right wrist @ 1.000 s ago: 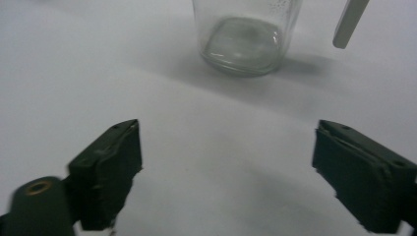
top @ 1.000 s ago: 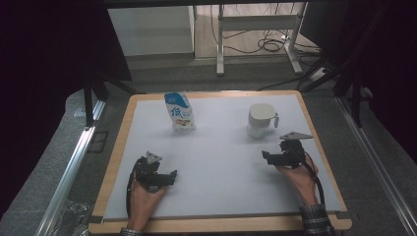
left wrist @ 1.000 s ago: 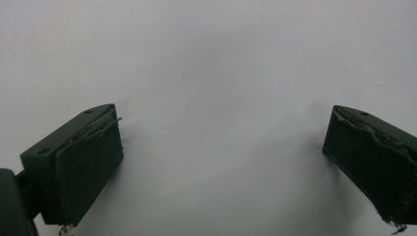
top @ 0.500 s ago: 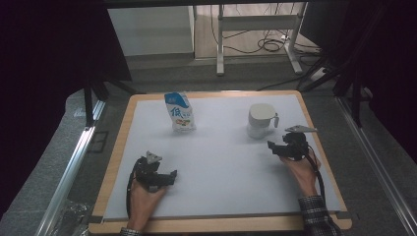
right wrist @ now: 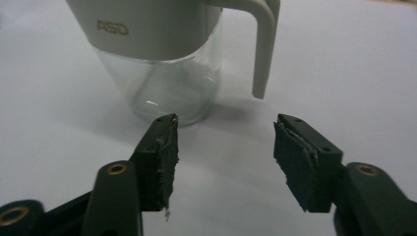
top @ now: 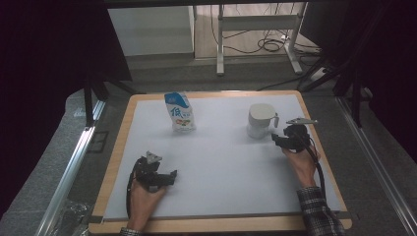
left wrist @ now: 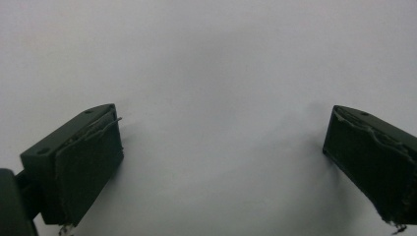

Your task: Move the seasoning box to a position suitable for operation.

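Work in hand: the right gripper [top: 278, 139] reaches for the jug [top: 261, 120], which stands upright at the far right of the white mat [top: 221, 167].

Jug: white upper body and lid, clear glass base (empty, as far as the right gripper view shows), with a handle [right wrist: 264, 46] that hangs free at its lower end and faces the right gripper.

Right gripper: jaws spread moderately, nothing between them; the tips sit low, near the mat, just short of the jug and apart from it. In its own view the handle lies slightly left of the right jaw, and the left jaw points at the glass base.

Left gripper [top: 169, 176]: rests on the near left of the mat, jaws wide and empty, over bare mat in its own view.

Carton [top: 179, 112]: stands at the far left, well apart from both grippers (not in play here).

Risk, misaligned grip: the jaws look centred on the gap between body and handle, so closing there might catch only the handle's free tip, and the jug could swing or slip.

Risk, push: a forward move with the left jaw low could nudge the glass base and slide or tip the jug.

Risk, height: the handle's grippable span sits above the tips, so a grip at this level may miss.
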### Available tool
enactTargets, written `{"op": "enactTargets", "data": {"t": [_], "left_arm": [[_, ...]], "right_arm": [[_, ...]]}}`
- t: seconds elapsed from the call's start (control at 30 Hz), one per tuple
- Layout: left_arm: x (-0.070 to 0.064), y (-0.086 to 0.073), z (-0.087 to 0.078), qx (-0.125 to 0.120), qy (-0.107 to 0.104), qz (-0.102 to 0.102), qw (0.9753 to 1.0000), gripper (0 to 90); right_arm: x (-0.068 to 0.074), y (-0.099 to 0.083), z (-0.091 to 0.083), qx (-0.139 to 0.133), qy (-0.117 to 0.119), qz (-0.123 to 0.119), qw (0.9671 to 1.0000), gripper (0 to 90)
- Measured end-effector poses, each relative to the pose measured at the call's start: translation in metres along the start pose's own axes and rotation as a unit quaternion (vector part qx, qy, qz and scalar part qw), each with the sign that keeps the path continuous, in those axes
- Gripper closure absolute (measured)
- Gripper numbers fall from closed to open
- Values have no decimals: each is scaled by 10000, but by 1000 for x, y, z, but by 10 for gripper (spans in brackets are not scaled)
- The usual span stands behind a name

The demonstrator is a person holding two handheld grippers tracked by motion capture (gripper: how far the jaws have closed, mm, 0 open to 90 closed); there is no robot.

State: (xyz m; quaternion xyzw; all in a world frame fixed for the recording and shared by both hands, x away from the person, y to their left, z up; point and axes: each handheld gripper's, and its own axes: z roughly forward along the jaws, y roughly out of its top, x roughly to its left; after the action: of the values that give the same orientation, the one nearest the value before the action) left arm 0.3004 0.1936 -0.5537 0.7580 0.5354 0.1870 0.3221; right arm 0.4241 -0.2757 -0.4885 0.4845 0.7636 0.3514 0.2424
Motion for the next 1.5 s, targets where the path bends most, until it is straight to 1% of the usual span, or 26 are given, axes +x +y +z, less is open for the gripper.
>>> {"op": "enactTargets", "data": {"t": [0.07, 0.23, 0.3, 0.33, 0.4, 0.47, 0.53, 0.67, 0.73, 0.83, 0.97, 1.07, 1.13, 1.23, 1.37, 1.5], "left_arm": [[0, 0, 0, 0, 1, 1, 10000, 11], [0, 0, 0, -2, 0, -2, 10000, 11], [0, 0, 0, -1, 0, 0, 10000, 11], [0, 0, 0, 1, -1, 2, 10000, 11], [0, 0, 0, 13, 0, 15, 10000, 11], [0, 0, 0, 12, -1, 15, 10000, 11], [0, 0, 0, 13, -1, 14, 10000, 11], [0, 0, 0, 12, -1, 15, 10000, 11], [0, 0, 0, 12, -1, 14, 10000, 11], [0, 0, 0, 11, -1, 13, 10000, 11], [0, 0, 0, 7, -3, 12, 10000, 11], [0, 0, 0, 5, -1, 16, 10000, 11], [0, 0, 0, 5, -3, 15, 10000, 11], [0, 0, 0, 5, -2, 16, 10000, 11], [0, 0, 0, 5, -3, 15, 10000, 11], [0, 0, 0, 5, -2, 15, 10000, 11]], "right_arm": [[0, 1, 0, -89, -127, -57, 9999, 477], [-1, 9, 5, -44, -120, -24, 9999, 483], [-2, 12, 7, -86, -212, -71, 9997, 498], [-3, 15, 8, -65, -269, -65, 9996, 498], [-5, 17, 12, -19, -292, -9, 9996, 498], [-6, 19, 15, -55, -283, 32, 9996, 505], [-6, 19, 17, -97, -288, 23, 9995, 513], [-7, 19, 22, -149, -423, 2, 9990, 545], [-8, 19, 24, -184, -403, 54, 9990, 554], [-10, 20, 26, -179, -413, 32, 9990, 565], [-11, 22, 28, -109, -405, 98, 9991, 567], [-9, 28, 30, -96, -379, 72, 9992, 567], [-9, 29, 31, -136, -410, 45, 9991, 567], [-10, 29, 34, -143, -445, 80, 9989, 581], [-12, 28, 37, -169, -365, 182, 9990, 588], [-12, 29, 38, -196, -411, 169, 9988, 614]]}}
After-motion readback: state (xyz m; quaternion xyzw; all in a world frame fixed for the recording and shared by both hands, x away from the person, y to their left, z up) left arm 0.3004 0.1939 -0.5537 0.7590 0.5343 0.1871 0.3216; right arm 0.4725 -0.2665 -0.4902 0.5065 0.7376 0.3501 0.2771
